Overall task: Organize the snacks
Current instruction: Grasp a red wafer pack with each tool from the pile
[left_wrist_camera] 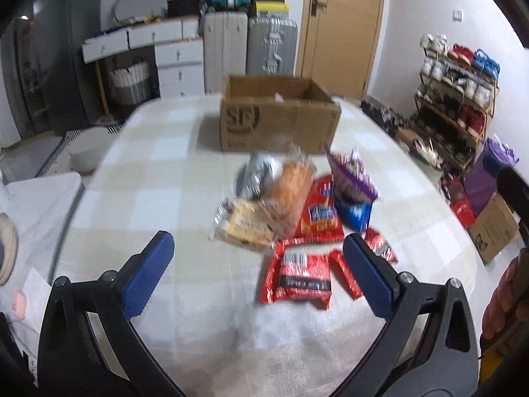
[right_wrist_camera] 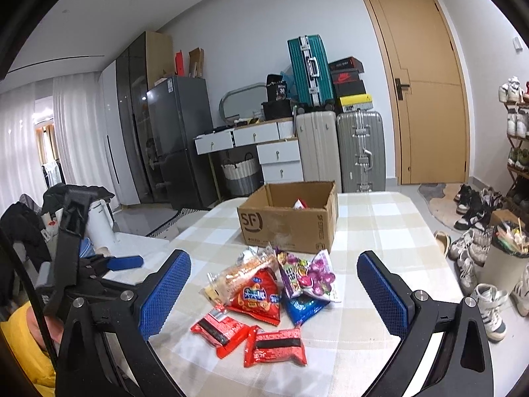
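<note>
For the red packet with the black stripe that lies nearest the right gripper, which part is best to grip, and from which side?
Probably best to grip the red packet across its short width at the black stripe, coming from above. It lies flat on the table, its edges free, touching only the other red packet at one corner. The right gripper is open wide enough.

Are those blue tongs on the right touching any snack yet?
Apart. The right wrist view shows the right tongs open, hovering above the snacks, pads clear of every packet.

The left wrist view is motion-blurred, so the snacks' (left_wrist_camera: 291,211) labels are unreadable. The box (right_wrist_camera: 287,228) walls hide most of its contents.
</note>
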A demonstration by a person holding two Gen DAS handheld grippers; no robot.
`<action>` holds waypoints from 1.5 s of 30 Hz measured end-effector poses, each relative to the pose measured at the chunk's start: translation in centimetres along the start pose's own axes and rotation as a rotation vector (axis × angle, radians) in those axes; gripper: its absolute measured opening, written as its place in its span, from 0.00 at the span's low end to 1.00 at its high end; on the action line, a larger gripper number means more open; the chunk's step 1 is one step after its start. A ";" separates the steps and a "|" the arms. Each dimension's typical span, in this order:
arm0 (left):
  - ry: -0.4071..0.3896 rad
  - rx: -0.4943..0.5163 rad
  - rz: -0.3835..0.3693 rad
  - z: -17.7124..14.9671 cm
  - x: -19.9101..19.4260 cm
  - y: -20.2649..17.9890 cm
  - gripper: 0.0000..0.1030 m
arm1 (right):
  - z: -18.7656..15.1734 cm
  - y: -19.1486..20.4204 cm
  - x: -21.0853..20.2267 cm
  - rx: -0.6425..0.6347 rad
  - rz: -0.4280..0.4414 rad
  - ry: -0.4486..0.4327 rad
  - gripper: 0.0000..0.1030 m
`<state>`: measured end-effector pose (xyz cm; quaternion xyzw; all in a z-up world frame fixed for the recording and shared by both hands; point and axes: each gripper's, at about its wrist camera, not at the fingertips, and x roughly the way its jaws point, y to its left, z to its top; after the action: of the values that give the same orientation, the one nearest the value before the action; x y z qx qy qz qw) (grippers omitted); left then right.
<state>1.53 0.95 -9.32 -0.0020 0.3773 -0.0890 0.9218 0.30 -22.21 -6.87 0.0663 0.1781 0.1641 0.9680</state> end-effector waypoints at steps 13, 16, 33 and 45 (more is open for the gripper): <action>0.183 0.043 -0.026 -2.7 9.1 -2.6 0.99 | -3.5 -2.0 4.1 0.025 0.003 0.121 0.99; 0.206 0.054 -0.025 -2.9 10.0 -3.0 0.99 | -4.4 -2.4 5.1 0.037 0.007 0.157 0.99; 0.239 0.135 -0.095 -3.3 12.9 -4.2 0.44 | -7.4 -3.3 9.3 0.078 0.017 0.307 0.99; 0.200 0.078 -0.137 -3.3 10.1 -2.1 0.43 | -8.0 -2.3 10.0 0.064 0.015 0.365 0.99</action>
<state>5.95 -2.53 -18.50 0.0171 0.4627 -0.1660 0.8707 6.91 -20.38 -17.97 0.0677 0.3553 0.1749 0.9158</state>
